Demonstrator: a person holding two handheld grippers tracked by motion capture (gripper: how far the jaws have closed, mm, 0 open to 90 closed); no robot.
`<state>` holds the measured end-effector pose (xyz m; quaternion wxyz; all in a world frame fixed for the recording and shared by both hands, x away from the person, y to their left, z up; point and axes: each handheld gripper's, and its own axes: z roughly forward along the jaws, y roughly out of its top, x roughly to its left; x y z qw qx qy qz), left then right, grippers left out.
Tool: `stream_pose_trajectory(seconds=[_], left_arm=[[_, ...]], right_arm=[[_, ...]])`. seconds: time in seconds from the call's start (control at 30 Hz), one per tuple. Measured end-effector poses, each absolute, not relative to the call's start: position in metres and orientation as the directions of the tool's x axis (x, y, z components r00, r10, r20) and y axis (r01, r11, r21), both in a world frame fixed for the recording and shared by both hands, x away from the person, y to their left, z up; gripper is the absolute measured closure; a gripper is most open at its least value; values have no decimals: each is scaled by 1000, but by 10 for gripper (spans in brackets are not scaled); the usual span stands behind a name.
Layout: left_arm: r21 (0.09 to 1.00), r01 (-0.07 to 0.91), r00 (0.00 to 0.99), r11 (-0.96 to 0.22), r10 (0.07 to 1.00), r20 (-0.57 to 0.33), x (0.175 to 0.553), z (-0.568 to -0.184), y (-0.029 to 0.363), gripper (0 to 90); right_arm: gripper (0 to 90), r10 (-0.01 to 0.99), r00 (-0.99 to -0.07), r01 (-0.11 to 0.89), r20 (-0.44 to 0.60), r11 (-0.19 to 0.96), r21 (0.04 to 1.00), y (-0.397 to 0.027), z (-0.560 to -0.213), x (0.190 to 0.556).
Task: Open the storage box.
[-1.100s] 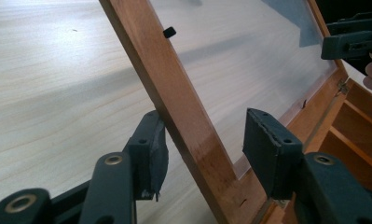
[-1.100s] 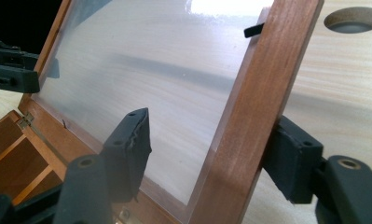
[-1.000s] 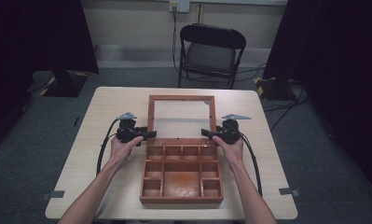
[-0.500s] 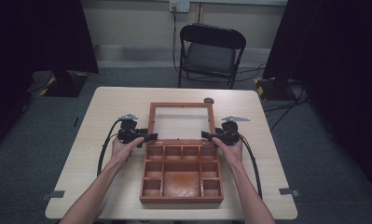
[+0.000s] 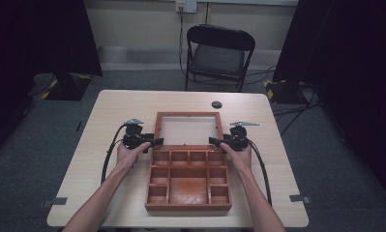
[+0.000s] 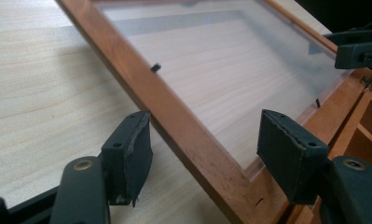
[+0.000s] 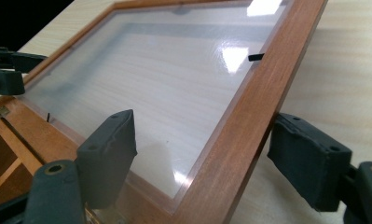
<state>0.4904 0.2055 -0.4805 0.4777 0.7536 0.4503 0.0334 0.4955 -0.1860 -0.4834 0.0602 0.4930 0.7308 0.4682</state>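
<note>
Lid (image 5: 188, 130) of wooden box (image 5: 188, 181) at bench (image 5: 108, 121) centre lies fully back, opening done. Left gripper (image 5: 154, 143) and right gripper (image 5: 215, 141), jaws just widening, straddle its side rails, released; withdrawal remains.

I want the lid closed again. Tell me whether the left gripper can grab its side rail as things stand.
Probably yes. The left gripper has its open jaws on either side of the lid rail, nothing between pads and wood; closing them should catch it.
</note>
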Motion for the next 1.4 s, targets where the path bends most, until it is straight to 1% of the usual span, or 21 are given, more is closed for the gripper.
stream_pose_trajectory(seconds=[0.13,0.23,0.27,0.3,0.47,0.53,0.7,0.87,1.0,1.07,1.1,1.2,1.3,1.33,1.4], left_arm=[[744,654,584,-137,716,-382,491,-483,207,323],[747,650,587,-137,715,-379,490,-483,208,323],[748,648,590,-143,715,-374,489,-483,208,321],[749,647,593,-145,712,-375,488,-483,208,319],[759,633,596,-154,723,-350,482,-478,214,302],[768,620,593,-163,737,-323,480,-476,219,298],[770,612,596,-178,744,-302,472,-470,230,275],[763,610,594,-212,759,-265,459,-468,242,256],[752,618,581,-229,778,-239,448,-470,255,196],[748,622,579,-232,779,-240,442,-472,262,184],[744,621,578,-244,785,-225,438,-474,266,171],[733,628,567,-262,799,-200,430,-477,272,207],[727,639,552,-252,809,-205,423,-479,279,185],[721,640,551,-265,813,-190,421,-480,280,181],[710,634,549,-307,825,-134,415,-483,281,183]], right_arm=[[221,765,-485,701,423,52,711,-188,-489,497],[216,762,-489,701,426,52,711,-189,-489,497],[192,766,-489,697,416,56,715,-189,-489,497],[187,781,-486,686,391,64,724,-189,-488,496],[186,788,-488,677,374,71,733,-195,-486,492],[186,793,-486,674,367,73,735,-198,-485,488],[181,795,-495,660,352,81,747,-208,-479,478],[173,803,-514,639,301,124,760,-220,-466,463],[153,812,-518,633,269,152,759,-233,-463,445],[147,823,-507,636,257,156,756,-240,-463,437],[148,827,-500,640,256,154,753,-244,-463,433],[148,850,-472,650,235,155,744,-256,-463,422],[148,876,-438,656,203,157,738,-269,-467,413],[148,882,-428,658,197,154,737,-273,-469,411],[149,892,-413,664,183,157,731,-278,-472,406]])
